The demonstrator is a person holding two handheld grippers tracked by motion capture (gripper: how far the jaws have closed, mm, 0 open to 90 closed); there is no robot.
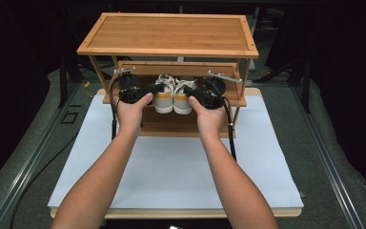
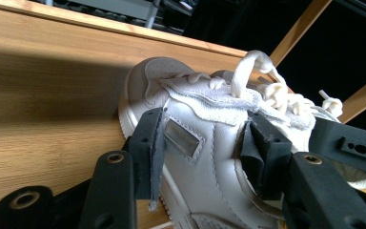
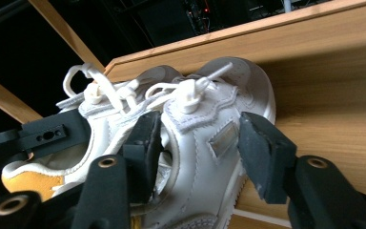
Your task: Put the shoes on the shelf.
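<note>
High view: a pair of white sneakers with orange heel patches sits side by side on the middle shelf [image 1: 228,101] of a bamboo rack [image 1: 169,33], heels toward the person, toes pointing to the back of the rack, long axes running front to back. The left shoe [image 1: 164,98] lies between the jaws of the left gripper [image 1: 145,90]; in the left gripper view the pads [image 2: 152,143] stand wide, close against the shoe's [image 2: 205,143] sides, though whether they press I cannot tell. The right gripper [image 1: 198,93] straddles the right shoe [image 1: 183,99]; in the right gripper view its far pad [image 3: 264,143] stands clear of the leather [image 3: 209,143], jaws wide. Neither shoe is lifted off the shelf.
</note>
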